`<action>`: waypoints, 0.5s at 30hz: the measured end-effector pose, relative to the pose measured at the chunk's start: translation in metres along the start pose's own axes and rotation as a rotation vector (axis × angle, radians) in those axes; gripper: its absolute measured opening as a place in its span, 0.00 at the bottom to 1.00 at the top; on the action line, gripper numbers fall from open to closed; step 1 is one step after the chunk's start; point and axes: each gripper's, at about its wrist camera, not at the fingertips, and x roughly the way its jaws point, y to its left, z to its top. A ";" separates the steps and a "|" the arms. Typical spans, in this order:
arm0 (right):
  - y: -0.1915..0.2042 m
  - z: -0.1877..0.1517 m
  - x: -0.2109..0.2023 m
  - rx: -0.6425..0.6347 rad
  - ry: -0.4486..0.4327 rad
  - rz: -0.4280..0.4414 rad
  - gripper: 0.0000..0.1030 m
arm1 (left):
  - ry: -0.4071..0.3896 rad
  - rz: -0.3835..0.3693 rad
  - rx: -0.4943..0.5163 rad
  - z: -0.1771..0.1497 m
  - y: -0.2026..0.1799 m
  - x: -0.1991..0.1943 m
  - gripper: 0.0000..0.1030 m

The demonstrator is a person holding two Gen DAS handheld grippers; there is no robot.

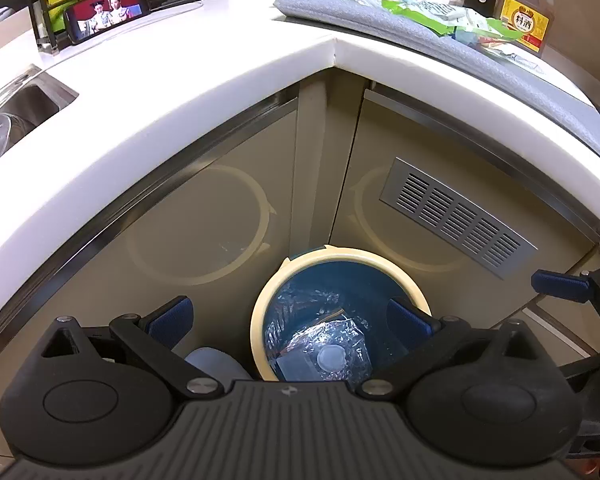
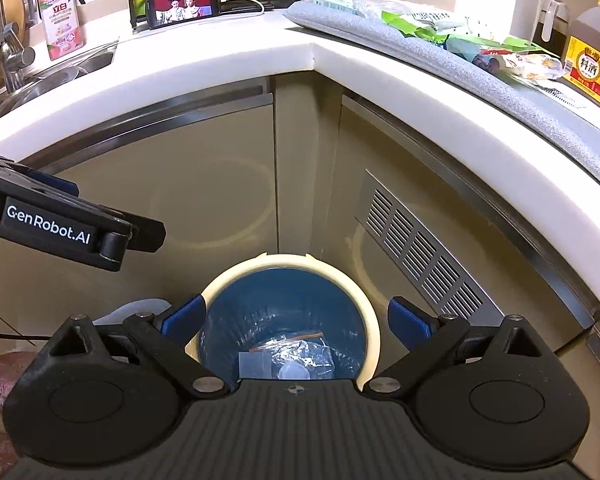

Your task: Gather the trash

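Note:
A round bin with a cream rim (image 1: pixel 340 254) (image 2: pixel 284 264) and a blue liner stands on the floor in the cabinet corner. Crumpled clear plastic wrapping (image 1: pixel 324 350) (image 2: pixel 296 354) lies at its bottom. My left gripper (image 1: pixel 292 316) hovers open above the bin, nothing between its blue pads. My right gripper (image 2: pixel 296 318) is also open and empty over the bin mouth. Green and clear wrappers (image 1: pixel 440 12) (image 2: pixel 460 32) lie on a grey mat (image 1: pixel 480 60) (image 2: pixel 520 100) on the right counter.
The white L-shaped counter edge (image 1: pixel 332 50) (image 2: pixel 312 56) overhangs the bin. On it are a phone (image 1: pixel 108 10) (image 2: pixel 184 8) against a wire rack, a cooking wine bottle (image 1: pixel 526 16) (image 2: pixel 590 60) and a soap bottle (image 2: pixel 60 12). A sink (image 1: pixel 16 108) is at left, a vent grille (image 1: pixel 456 216) (image 2: pixel 420 256) on the right cabinet.

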 end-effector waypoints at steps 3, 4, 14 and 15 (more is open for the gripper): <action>0.000 0.000 0.001 0.003 0.002 0.000 0.95 | -0.005 0.004 0.001 0.001 0.001 -0.001 1.00; 0.000 0.000 0.001 0.004 0.002 0.000 0.95 | -0.009 0.005 0.001 0.000 0.002 -0.001 1.00; -0.003 0.002 0.000 0.008 -0.003 -0.009 0.95 | -0.070 0.032 0.030 0.008 0.002 -0.009 1.00; -0.003 0.003 -0.002 0.006 -0.012 -0.014 0.95 | -0.079 0.036 0.035 0.010 0.002 -0.010 1.00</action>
